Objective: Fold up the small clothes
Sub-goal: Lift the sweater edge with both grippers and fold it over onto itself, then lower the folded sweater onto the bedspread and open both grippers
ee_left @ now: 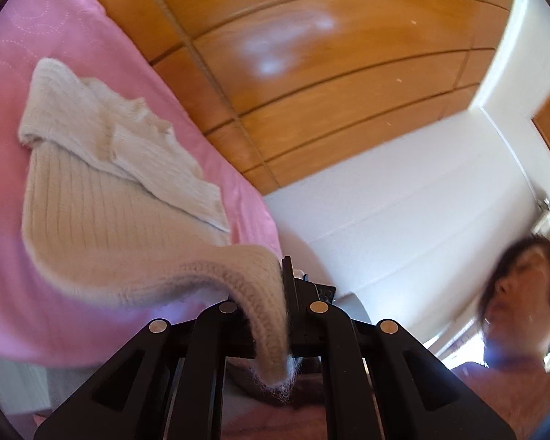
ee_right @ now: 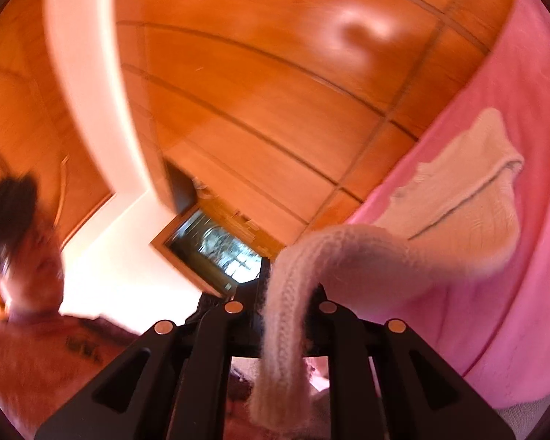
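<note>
A cream ribbed knit sweater (ee_left: 110,212) lies on a pink bedspread (ee_left: 36,55), one sleeve folded across its body. In the left wrist view my left gripper (ee_left: 286,286) is shut on the sweater's thick hem, which is lifted off the bed and droops over the fingers. The right wrist view shows the same sweater (ee_right: 469,201) on the pink bedspread (ee_right: 524,293). There my right gripper (ee_right: 271,286) is shut on another part of the raised hem, and a knit band hangs down between the jaws. The fabric hides the fingertips of both grippers.
Wooden wardrobe panels (ee_left: 311,73) fill the background above the bed, next to a white wall (ee_left: 403,201). A person (ee_left: 520,293) stands close behind the grippers, blurred, and the same person (ee_right: 18,256) shows on the left of the right wrist view. A framed window (ee_right: 220,249) sits low on the wall.
</note>
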The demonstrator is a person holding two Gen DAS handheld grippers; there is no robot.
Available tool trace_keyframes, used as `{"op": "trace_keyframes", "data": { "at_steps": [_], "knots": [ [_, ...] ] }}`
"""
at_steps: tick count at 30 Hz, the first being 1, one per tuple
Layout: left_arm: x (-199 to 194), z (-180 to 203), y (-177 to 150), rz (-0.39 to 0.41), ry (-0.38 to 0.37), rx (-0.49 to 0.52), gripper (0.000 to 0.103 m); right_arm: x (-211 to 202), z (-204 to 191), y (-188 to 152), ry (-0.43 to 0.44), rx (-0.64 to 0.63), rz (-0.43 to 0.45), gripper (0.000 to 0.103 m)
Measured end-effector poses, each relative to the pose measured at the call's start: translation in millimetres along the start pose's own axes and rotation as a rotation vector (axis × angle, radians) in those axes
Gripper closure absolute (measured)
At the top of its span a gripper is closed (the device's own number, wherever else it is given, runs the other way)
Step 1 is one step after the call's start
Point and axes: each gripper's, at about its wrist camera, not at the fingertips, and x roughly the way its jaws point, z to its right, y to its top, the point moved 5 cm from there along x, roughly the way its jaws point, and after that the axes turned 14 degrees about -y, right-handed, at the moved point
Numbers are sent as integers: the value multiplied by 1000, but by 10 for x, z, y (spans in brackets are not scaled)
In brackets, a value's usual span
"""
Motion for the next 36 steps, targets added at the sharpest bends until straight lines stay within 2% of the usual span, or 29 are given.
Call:
{"op": "trace_keyframes", "data": {
  "at_steps": [3,7,11,16,18,19,20,21,23,25,26,27,28,29,30,33,36],
  "knots": [
    [119,-129,223,4,34,35,97,236,128,295,-38,37,2,93],
    [286,-359,575,-10,115,86,97,612,343,669,-95,91,-13,93],
    [368,-682,916,1,211,97,97,912,713,901,-174,171,-28,92],
    [430,-1233,1264,39,342,47,97,1217,1152,1087,-296,249,-21,92],
    [392,-1487,1375,98,395,2,97,1313,1332,1152,-367,284,4,91],
    [372,-1591,1417,131,412,-18,96,1346,1414,1167,-405,291,19,86],
    [352,-1737,1449,162,446,-46,89,1370,1475,1175,-438,293,33,78],
    [348,-1832,1455,181,466,-66,77,1374,1544,1181,-481,295,68,60],
    [322,-1959,1437,227,501,-45,66,1316,1544,1190,-491,262,148,59],
    [303,-1932,1367,258,520,78,63,1335,1481,1137,-532,155,184,56],
    [319,-1907,1328,258,518,128,55,1355,1447,1108,-555,105,188,55],
    [347,-1870,1289,254,514,173,43,1382,1372,1051,-603,29,187,51],
    [369,-1831,1251,248,512,210,37,1405,1333,1023,-628,-3,183,43],
    [380,-1771,1215,235,515,241,28,1444,1252,1000,-692,-54,170,39],
    [412,-1765,1196,221,524,256,26,1481,1193,991,-759,-98,149,32],
    [461,-1801,1182,205,548,260,26,1730,1013,956,-928,-263,42,31],
    [463,-1814,1199,209,549,257,26,1896,877,987,-990,-380,13,31]
  ]
}}
